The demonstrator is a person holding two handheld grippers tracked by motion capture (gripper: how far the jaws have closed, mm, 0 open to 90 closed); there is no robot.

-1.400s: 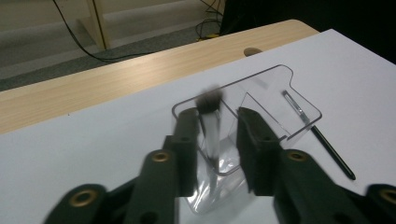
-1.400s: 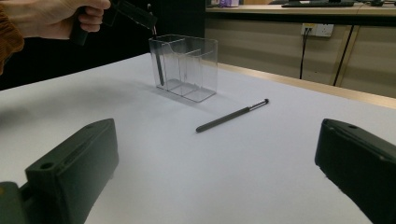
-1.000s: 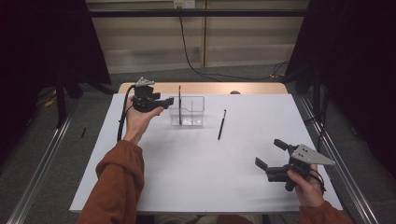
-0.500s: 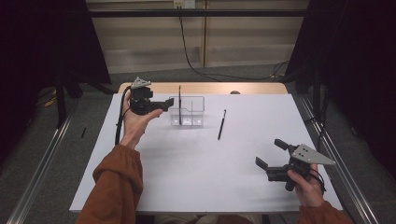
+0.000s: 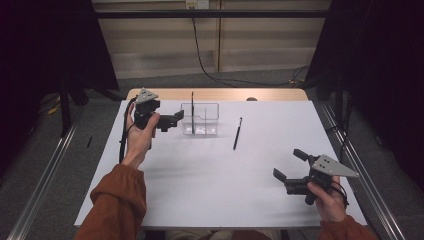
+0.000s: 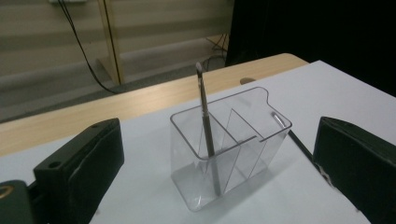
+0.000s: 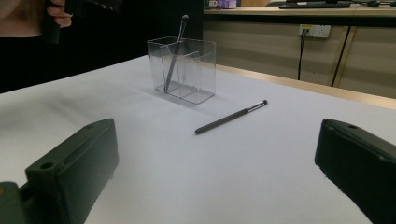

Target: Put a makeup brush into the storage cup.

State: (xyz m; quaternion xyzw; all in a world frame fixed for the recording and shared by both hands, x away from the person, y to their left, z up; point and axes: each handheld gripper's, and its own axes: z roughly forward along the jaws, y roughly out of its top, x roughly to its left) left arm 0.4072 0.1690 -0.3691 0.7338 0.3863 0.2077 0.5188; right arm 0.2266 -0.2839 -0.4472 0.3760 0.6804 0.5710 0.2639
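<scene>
Your left gripper hovers beside the clear holder, jaws apart. One brush stands inside it. A second brush lies on the counter. Your right gripper rests well apart, jaws apart, empty.

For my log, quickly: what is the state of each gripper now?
Left gripper: open, holding nothing, beside the clear box.
Right gripper: open, holding nothing.

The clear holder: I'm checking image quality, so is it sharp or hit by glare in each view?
High view: the clear holder is small and faint against the white sheet. Left gripper view: holder fairly sharp, a small glint on its rim, near jaws soft. Right gripper view: holder slightly soft, no strong glare.
</scene>
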